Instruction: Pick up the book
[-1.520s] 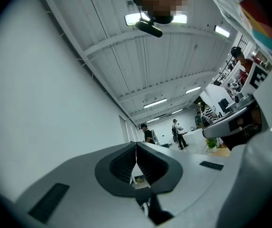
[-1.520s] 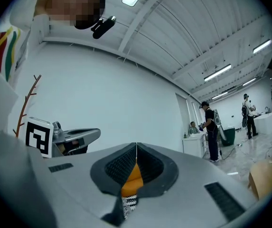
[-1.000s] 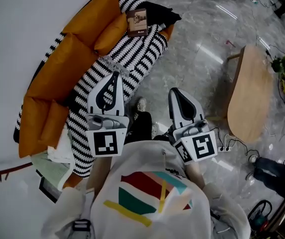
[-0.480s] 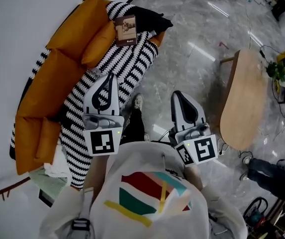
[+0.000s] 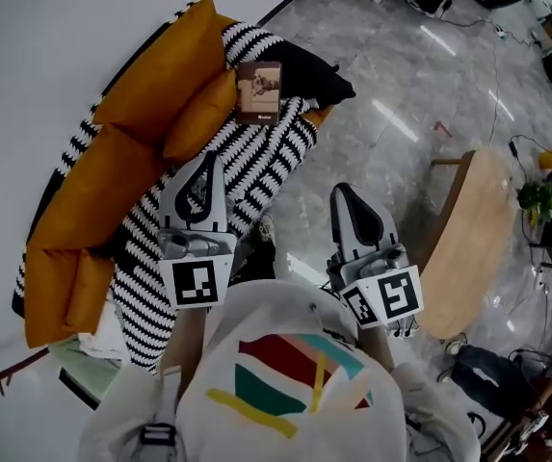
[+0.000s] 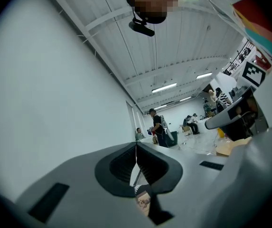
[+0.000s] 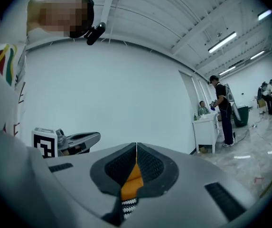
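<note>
Left gripper and right gripper, both closed, neared the one book.

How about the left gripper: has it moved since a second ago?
Yes. The left gripper has moved forward along the sofa toward the book; the gap between gripper and book is now shorter.

The person wears a white sweatshirt printed with red, teal, pale-blue and yellow bands. The pale grey, black-padded left tongs bear a black-and-white marker cube; the right tongs look alike.
</note>
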A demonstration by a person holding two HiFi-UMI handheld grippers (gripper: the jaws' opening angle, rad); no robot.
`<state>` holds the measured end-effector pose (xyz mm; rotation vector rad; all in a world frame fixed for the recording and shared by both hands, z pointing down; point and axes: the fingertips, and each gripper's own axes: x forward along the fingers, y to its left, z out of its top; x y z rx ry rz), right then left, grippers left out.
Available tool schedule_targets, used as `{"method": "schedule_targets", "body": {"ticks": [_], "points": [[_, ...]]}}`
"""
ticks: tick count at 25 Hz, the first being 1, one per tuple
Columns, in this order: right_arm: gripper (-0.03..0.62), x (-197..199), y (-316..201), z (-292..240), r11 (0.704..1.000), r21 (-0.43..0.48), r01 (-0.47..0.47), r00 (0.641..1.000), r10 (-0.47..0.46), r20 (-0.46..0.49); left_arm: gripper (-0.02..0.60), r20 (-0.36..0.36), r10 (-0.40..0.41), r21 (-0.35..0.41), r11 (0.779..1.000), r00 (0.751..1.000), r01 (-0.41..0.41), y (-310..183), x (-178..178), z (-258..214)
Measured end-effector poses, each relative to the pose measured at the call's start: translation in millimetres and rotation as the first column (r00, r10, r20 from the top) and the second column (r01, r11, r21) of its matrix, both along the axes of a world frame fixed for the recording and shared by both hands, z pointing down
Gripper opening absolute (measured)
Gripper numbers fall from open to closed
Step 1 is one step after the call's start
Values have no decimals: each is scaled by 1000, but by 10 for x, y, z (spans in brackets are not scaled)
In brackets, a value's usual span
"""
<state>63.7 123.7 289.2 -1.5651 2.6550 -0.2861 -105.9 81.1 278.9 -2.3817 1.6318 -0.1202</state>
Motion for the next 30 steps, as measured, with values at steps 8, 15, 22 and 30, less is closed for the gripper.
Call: {"method": "schedule_targets", "body": {"ticks": [8,15,22,30], "points": [[15,0,-871,-15,1000,-24,5,1000,-5,-20,8,-11,-42,-19,999,999,42,-875,-186,69],[15,92,-1410,68,998,-42,37,998,-39,-52,8,-20,-62,-37,997,998,61,-1362,-8,85],[15,115,-2153,18,987,-9,161,987,-161,-30,8,10,-135,1,991,991,135,-1925,201,-120],[15,389,-2836,-46,968,13,251,968,-251,3,8,20,-176,53,983,984,175,-2626,654,-302]]}}
